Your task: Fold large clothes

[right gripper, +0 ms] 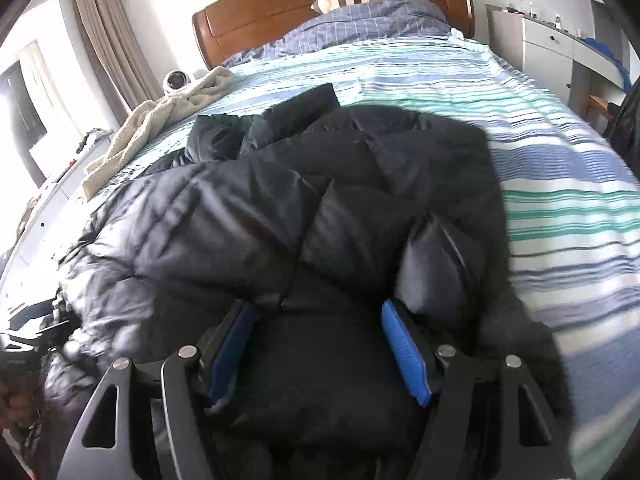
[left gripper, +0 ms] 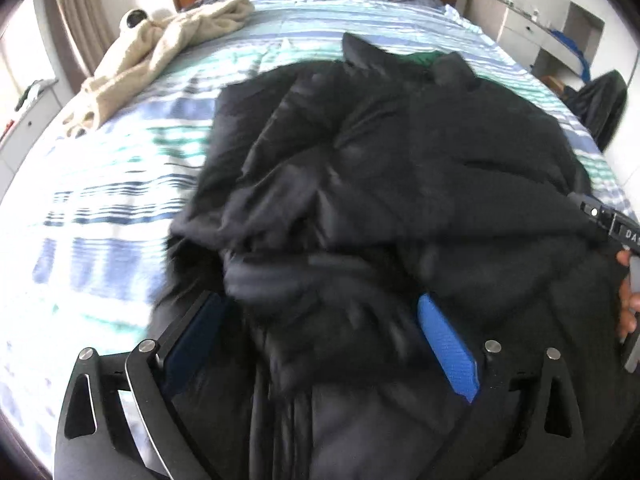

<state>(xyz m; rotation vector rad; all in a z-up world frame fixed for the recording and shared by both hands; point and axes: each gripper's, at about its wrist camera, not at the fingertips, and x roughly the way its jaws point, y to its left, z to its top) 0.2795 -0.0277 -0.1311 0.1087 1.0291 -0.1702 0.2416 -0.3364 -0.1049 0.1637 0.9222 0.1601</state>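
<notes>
Far to the left of your left gripper, a cream towel lies crumpled on the striped bed, well apart from the jaws, with a small round camera-like object at its far end. Straight ahead of you, the black puffer jacket lies bunched on the bed, its collar toward the wooden headboard. Your left jaws stand wide, and a fold of jacket fabric sits between the blue pads; the picture is blurred there, so you cannot be sure the pads press on it, and it looks loose rather than pinched. To the right of those jaws, your right hand shows at the edge of the view.

Your right gripper hangs over the near hem of the jacket. Its jaws stand fairly wide too, with dark fabric filling the gap between the blue pads; whether they clamp it, you cannot tell. A puffed panel bulges just beyond the right pad. Further right of the jaws lies bare striped bedding, then white drawers by the wall.
</notes>
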